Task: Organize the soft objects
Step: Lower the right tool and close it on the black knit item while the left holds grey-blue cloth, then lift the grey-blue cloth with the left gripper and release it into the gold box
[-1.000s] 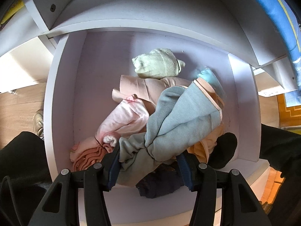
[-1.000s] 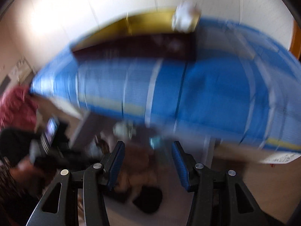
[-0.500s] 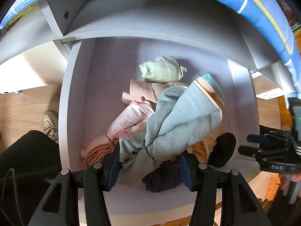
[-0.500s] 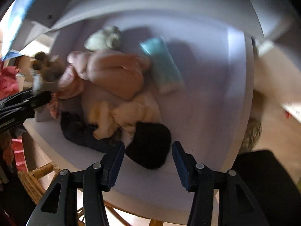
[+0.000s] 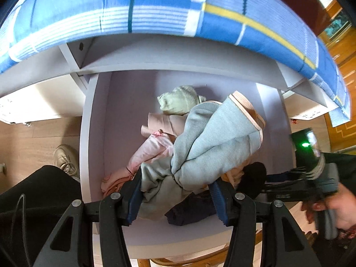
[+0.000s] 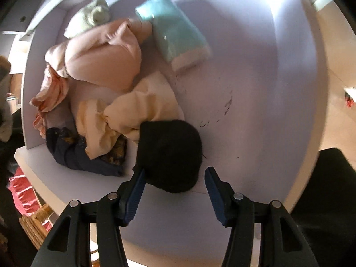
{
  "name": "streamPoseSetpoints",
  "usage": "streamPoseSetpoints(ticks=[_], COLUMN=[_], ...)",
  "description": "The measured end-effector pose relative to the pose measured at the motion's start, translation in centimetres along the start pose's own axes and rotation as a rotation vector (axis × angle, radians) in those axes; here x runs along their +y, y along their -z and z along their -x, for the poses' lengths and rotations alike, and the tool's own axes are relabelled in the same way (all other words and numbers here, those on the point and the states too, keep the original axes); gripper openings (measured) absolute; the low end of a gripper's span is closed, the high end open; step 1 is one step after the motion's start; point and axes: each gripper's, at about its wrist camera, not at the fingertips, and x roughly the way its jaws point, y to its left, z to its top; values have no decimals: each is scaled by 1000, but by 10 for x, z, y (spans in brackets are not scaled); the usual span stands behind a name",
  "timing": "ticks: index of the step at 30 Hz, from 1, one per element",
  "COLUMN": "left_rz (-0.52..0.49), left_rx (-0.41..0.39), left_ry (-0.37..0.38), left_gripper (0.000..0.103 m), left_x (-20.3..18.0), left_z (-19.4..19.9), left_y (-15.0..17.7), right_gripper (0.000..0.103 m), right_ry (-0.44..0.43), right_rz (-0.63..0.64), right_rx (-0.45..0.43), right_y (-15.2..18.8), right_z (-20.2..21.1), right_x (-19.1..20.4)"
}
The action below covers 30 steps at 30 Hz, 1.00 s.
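A lilac drawer pulled out from under a bed holds a heap of soft clothes. My left gripper is shut on a grey-blue garment with pink trim, lifted above the heap. Under it lie a pink cloth, a pale green roll and a navy cloth. My right gripper points down, open, with its jaws on either side of a black knitted lump. Beside that lie a cream cloth, a pink garment and a teal folded cloth.
A bed with a blue checked sheet overhangs the drawer's back. The drawer's right half is bare. A wicker basket with red cloth stands at the drawer's front left corner. A shoe and a dark trouser leg are left of the drawer.
My left gripper has risen with the grey-blue garment, so the drawer looks smaller. My right gripper has swung from facing the bed down over the drawer and come close above the black lump.
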Motion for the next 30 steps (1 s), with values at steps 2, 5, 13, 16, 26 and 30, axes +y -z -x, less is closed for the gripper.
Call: streamPoseSetpoints(ticks=[2,5,13,16,26,30], left_rz=[1,-6,-46,-54,-63,-58], left_rx=[-11,-37,-85,-102,-162,-188], left_ry=[9,27,64,80,208,246], left_gripper=[55,55,55,55,55,55], left_x=[-1,-4,-18,-25,-44,-52], left_z=[6,21,53,63,121,145], left_y=[0,1,1,-3,-37,-61], right_gripper=[56,56,48,44,43,43], right_ry=[-18,-29,-29,14,115,119], right_rz=[-19,-34,-34,-44,-56,-51], right_rx=[5,3,2,-26,-75,-77], right_y=[-2,-4,-4,-9,-15,-16], right_z=[-6,-12,-7,1,13,13], right_x=[-1,2,-1,-6,-14,-11])
